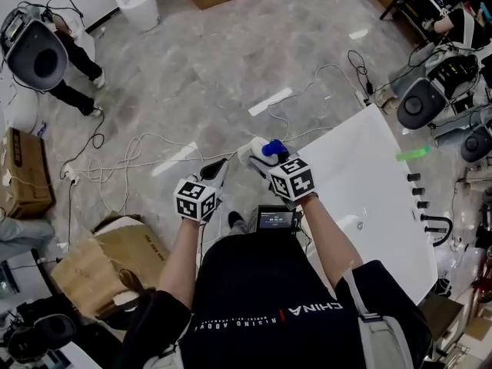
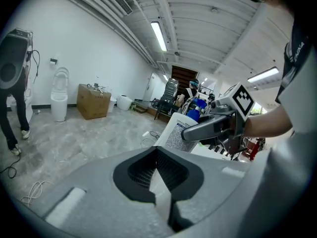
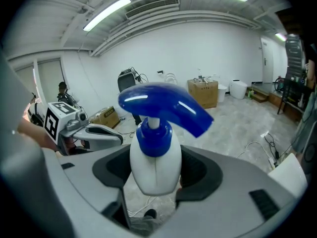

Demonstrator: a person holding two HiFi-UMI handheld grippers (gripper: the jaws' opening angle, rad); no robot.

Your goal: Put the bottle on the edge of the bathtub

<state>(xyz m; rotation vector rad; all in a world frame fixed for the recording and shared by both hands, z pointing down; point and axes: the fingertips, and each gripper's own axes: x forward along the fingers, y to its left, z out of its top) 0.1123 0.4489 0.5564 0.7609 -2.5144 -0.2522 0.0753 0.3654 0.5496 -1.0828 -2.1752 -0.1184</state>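
The white bottle [image 3: 154, 170] with a blue pump top [image 3: 163, 105] is clamped in the right gripper [image 1: 263, 160], whose jaws squeeze its sides. It hangs in the air, seemingly over the floor [image 1: 231, 60] just beside the corner of the white bathtub [image 1: 377, 198]. The left gripper [image 1: 217, 169] is near it, jaws together and holding nothing.

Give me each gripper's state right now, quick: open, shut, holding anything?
Left gripper: shut, nothing between its jaws.
Right gripper: shut on the white bottle with the blue pump top.
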